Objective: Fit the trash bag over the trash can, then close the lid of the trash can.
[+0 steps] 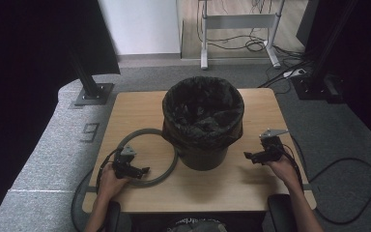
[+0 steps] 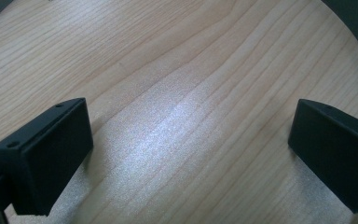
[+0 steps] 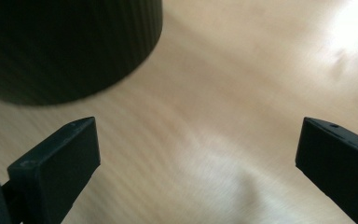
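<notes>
left gripper (image 1: 142, 170): jaws standing wide apart, pointing right. right gripper (image 1: 248, 155): jaws gaping wide, pointing left. both forearms reaching forward.

Pale matt wood-grain table (image 1: 251, 188), glossy crinkled plastic liner (image 1: 204, 107) in a ribbed bin (image 1: 203, 157)

A ring (image 1: 147, 157) lies on the table (image 1: 232, 186) left of the bin (image 1: 203, 121).
</notes>
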Demonstrator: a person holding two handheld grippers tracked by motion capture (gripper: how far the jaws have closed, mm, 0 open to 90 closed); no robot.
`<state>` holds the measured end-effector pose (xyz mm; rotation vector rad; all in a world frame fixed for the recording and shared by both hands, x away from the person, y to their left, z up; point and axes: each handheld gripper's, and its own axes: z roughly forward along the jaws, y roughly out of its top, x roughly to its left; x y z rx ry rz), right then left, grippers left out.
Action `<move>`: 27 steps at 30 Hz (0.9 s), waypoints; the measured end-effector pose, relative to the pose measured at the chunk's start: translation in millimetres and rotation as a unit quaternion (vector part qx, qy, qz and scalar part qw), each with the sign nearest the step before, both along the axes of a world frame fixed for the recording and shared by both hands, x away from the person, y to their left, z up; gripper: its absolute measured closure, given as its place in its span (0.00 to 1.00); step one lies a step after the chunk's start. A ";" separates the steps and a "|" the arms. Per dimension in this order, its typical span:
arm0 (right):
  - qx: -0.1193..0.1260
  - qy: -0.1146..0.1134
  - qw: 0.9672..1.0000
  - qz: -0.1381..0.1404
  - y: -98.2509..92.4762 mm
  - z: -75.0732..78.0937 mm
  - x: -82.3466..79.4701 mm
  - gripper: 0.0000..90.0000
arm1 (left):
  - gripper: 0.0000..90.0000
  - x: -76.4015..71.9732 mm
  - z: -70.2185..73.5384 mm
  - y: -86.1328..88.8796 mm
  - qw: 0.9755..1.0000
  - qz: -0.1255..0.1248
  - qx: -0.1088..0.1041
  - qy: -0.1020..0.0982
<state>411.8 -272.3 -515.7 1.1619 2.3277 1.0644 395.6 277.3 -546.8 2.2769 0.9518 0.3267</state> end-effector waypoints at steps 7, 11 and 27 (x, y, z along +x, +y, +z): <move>-0.028 0.011 0.999 -0.010 -2.5 -40.3 -14.1 0.00 | 0.00 -0.2 0.1 0.0 1.000 0.000 0.000 0.000; -0.024 0.005 1.000 -0.014 -1.4 -41.5 -16.1 0.00 | 0.00 0.9 8.1 1.1 1.000 0.005 0.004 0.007; -0.023 0.005 1.000 -0.020 -1.0 -41.6 -17.0 0.00 | 0.00 17.8 39.8 29.0 0.997 0.067 0.002 -0.028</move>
